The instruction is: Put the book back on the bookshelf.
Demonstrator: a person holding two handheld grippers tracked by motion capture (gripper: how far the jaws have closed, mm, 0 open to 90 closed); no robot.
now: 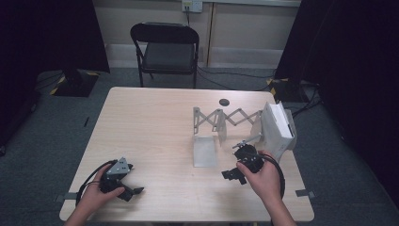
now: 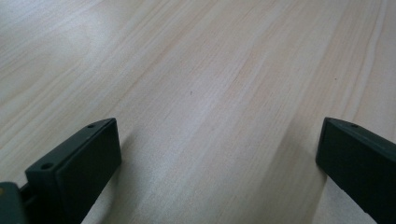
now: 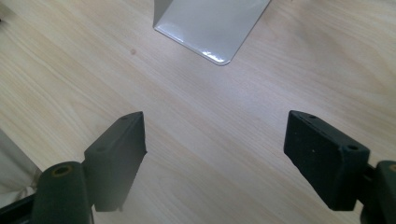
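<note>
Dark curtains and a grey carpet frame a pale wooden table (image 1: 155, 141), with an empty folding chair (image 1: 167, 49) pushed back on its far side. On the right half of the table stands a white expanding file rack (image 1: 226, 120), its scissor-lattice stretched wide and one flat metal divider plate (image 1: 205, 150) lying toward the near edge. At its right end a stack of white books or folders (image 1: 277, 128) leans upright against the rack's end plate, apparently so that the spread frame keeps it from toppling.

Just near of that stack, the person's right gripper (image 1: 234, 175) hangs low over the wood, tipped down and pointing left, jaws spread wide with nothing between them. Its own camera looks down past the black jaws at bare tabletop, the rounded corner of the divider plate (image 3: 212, 28) just ahead, a posture that suggests the rack is the thing about to be worked.

Well apart, at the near left corner, the left gripper (image 1: 133, 192) rests low by the table edge, its jaws likewise wide apart and empty over plain wood grain (image 2: 210, 93), seemingly parked out of the way while the other hand takes the lead.
</note>
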